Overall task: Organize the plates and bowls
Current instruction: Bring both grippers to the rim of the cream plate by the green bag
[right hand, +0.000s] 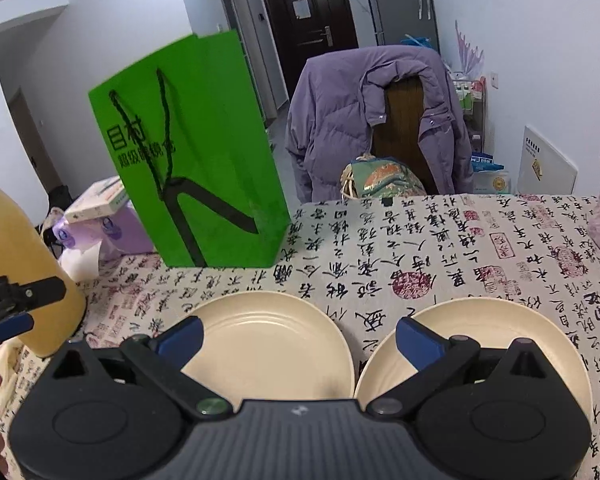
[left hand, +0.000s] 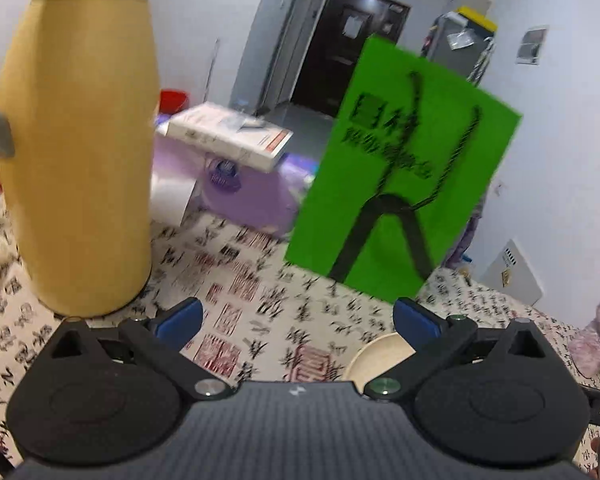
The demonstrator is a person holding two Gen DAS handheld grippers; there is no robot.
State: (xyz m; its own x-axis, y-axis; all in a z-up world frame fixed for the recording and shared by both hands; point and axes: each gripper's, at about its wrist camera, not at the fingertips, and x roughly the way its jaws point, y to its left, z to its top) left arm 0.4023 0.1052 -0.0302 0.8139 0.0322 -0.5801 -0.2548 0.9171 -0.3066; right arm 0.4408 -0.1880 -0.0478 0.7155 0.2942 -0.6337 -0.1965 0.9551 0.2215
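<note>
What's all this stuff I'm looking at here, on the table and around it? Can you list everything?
Plates: two, cream; left plate and right plate side by side on the table, just ahead of the right gripper.
Flask: one, yellow with grey top and handle; standing at the table's left.
Paper bag: one, green with black cord handles; upright at the far edge.
Tablecloth: one, white with black and red calligraphy.
Jacket: one, purple; draped over a chair behind the table.
Box: one, white; on purple items beyond the table.
Door: one, dark; back wall.
Left gripper: black, blue fingertips, open.
Right gripper: same, open, empty.
</note>
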